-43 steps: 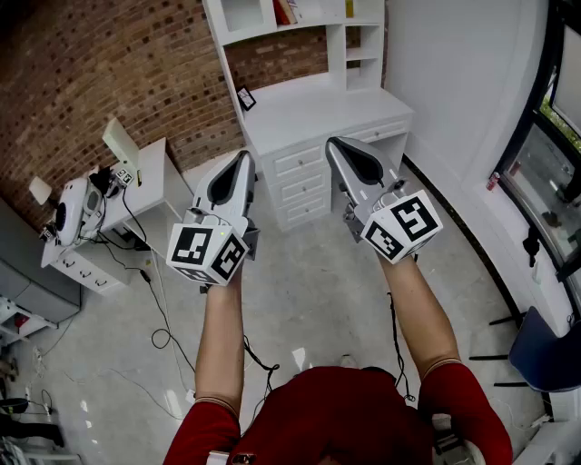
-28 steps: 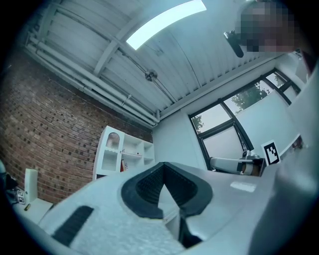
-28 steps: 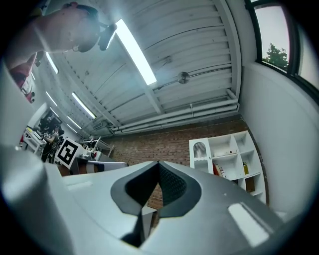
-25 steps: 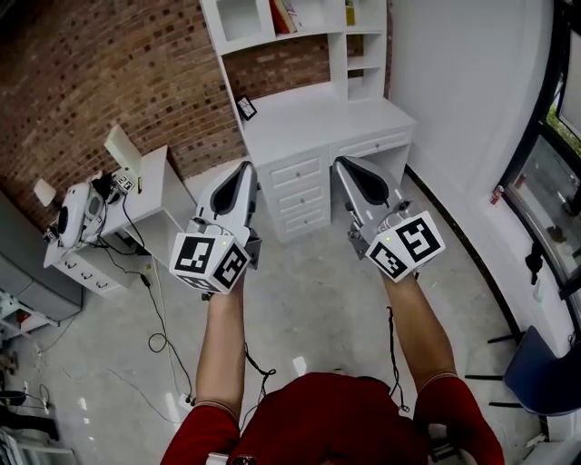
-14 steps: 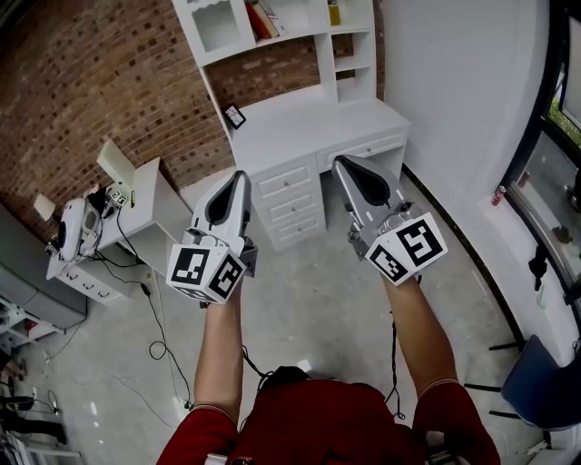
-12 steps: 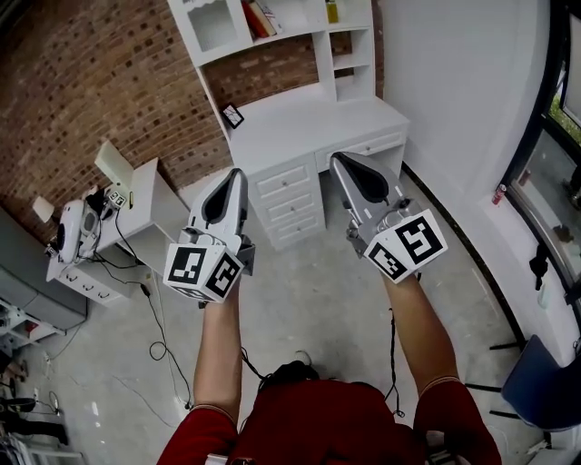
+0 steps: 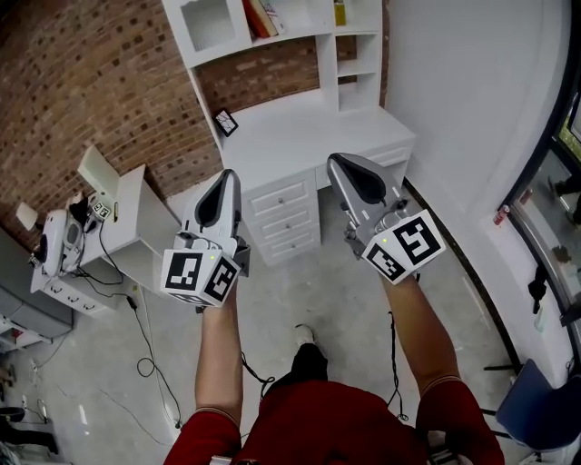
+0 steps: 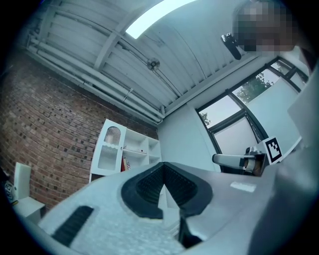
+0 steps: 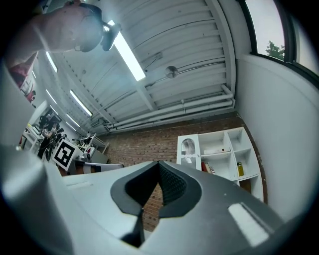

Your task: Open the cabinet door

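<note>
White wooden desk with a shelf unit (image 7: 309, 127), seen from above.
Its white cabinet door with an arched glass panel (image 7: 207, 23) is at the desk's upper left and looks closed. The left gripper (image 7: 227, 177) and right gripper (image 7: 338, 163) hang before the desk drawers, jaws pressed together, nothing between them.

Smooth paint, rough brick, glossy stone, matt plastic

The desk unit (image 7: 309, 136) is smoothly painted white with a soft sheen, and its cabinet door (image 7: 207, 20) holds a fluted, translucent pane. The brick wall (image 7: 100, 91) is rough and matt; the pale, stone-look floor (image 7: 300, 281) is glossy. The left gripper (image 7: 228, 173) and right gripper (image 7: 334, 160) have matt grey plastic shells and black ribbed pads (image 8: 149, 187). The person's shirt (image 7: 336, 427) is red cloth.
</note>
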The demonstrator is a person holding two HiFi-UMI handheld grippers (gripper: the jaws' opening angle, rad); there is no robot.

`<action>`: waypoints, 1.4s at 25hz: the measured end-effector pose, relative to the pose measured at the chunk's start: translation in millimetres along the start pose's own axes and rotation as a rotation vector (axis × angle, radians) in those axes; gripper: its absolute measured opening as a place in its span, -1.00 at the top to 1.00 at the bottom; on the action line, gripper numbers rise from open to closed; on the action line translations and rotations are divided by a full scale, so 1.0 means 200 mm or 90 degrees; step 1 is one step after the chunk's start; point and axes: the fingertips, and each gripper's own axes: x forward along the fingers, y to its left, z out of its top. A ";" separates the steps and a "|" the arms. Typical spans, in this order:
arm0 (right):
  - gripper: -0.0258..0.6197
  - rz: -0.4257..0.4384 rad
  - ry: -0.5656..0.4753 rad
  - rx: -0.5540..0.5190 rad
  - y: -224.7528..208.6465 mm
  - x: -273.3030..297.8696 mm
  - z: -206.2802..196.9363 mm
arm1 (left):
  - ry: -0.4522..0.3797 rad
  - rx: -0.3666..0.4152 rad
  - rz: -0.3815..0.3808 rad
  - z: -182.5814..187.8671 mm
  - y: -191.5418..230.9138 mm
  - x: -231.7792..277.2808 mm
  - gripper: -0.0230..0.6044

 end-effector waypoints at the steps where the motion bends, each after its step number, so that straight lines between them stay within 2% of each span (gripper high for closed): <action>1: 0.88 0.002 0.003 -0.003 -0.04 0.07 -0.04 | -0.002 -0.004 0.002 -0.04 0.07 0.05 0.93; 10: 0.88 0.006 0.007 -0.014 -0.50 0.79 -0.40 | -0.015 -0.004 -0.005 -0.31 0.71 0.68 0.93; 15: 0.88 -0.005 0.016 -0.014 -0.73 1.05 -0.59 | -0.007 -0.005 -0.015 -0.45 0.97 0.97 0.93; 24: 0.88 -0.007 0.036 -0.010 -1.00 1.30 -0.82 | 0.005 -0.021 -0.023 -0.62 1.19 1.33 0.93; 31: 0.88 0.010 0.025 -0.003 -1.30 1.46 -0.97 | 0.013 -0.018 -0.009 -0.78 1.30 1.64 0.93; 35: 0.88 0.039 0.007 0.003 -1.51 1.59 -1.05 | 0.014 -0.003 0.019 -0.87 1.40 1.87 0.93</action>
